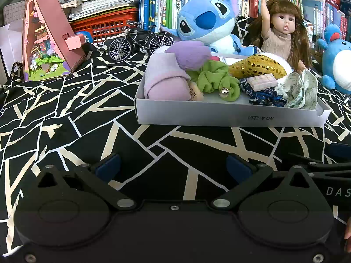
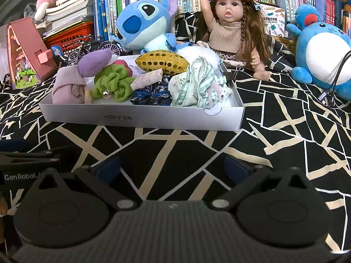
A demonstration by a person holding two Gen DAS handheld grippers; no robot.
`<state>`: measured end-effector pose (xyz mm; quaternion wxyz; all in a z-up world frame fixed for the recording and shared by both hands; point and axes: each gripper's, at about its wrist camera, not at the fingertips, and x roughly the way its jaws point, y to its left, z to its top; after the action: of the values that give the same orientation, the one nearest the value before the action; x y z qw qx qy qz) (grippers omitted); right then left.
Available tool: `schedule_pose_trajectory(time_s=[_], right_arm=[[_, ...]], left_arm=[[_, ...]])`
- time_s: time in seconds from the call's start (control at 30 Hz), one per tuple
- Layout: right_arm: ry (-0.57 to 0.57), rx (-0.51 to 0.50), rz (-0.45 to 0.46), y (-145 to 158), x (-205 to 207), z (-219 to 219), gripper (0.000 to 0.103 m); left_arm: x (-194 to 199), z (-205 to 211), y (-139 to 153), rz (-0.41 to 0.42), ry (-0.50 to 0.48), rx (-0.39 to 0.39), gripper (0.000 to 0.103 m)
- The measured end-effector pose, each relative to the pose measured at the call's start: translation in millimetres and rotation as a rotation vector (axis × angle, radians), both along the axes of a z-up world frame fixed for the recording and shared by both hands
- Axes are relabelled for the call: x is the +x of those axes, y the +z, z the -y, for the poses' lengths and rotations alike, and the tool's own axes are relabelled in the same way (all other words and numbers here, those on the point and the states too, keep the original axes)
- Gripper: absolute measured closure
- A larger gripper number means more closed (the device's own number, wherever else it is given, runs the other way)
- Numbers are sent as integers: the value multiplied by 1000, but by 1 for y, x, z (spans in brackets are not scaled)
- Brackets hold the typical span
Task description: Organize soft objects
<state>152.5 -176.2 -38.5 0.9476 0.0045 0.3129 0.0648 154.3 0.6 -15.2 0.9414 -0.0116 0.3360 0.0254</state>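
The left hand-held gripper (image 1: 173, 166) is seen spread wide, its blue-padded fingers (image 1: 108, 167) well apart with nothing between them; only the patterned cloth lies below. The right hand-held gripper (image 2: 172, 167) is likewise released and empty, its blue pads (image 2: 235, 168) set far apart. Both are held low, near each other and short of the box.

A shallow white cardboard box (image 2: 140, 118), printed with a code on its near wall, is placed ahead of both grippers. The soft objects are gathered inside it: a rolled lilac cloth (image 2: 68, 87) at the left end, a purple plush piece (image 2: 94, 64) above it, a crinkled green scrunchie (image 2: 113, 83) bearing a small metal bead, a gold sequinned pouch (image 2: 162, 62), a small checked pad (image 2: 147, 79) resting on a dark blue scrunchie (image 2: 151, 95), and a bundle of pale green printed fabric (image 2: 195, 85) at the right end.

The tabletop is covered by a black cloth (image 2: 285, 118) crossed with cream lines. Behind the box are set a blue plush toy (image 2: 144, 26), a long-haired doll (image 2: 230, 30) with one arm raised, and a round blue-and-white plush (image 2: 322, 50). To the left, a miniature bicycle (image 1: 140, 41) and a pink triangular model house (image 1: 47, 37) are seen. The background is filled by bookshelves (image 1: 171, 0) and a red crate (image 1: 105, 25) under stacked books.
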Motion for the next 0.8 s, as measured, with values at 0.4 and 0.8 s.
schedule_pose_trajectory(time_s=[0.4, 0.8], right_arm=[[0, 0, 0, 0, 0, 0, 0], [0, -2, 0, 0, 0, 0, 0]], left_arm=[[0, 0, 0, 0, 0, 1, 0], [-1, -1, 0, 2, 11, 5, 0]])
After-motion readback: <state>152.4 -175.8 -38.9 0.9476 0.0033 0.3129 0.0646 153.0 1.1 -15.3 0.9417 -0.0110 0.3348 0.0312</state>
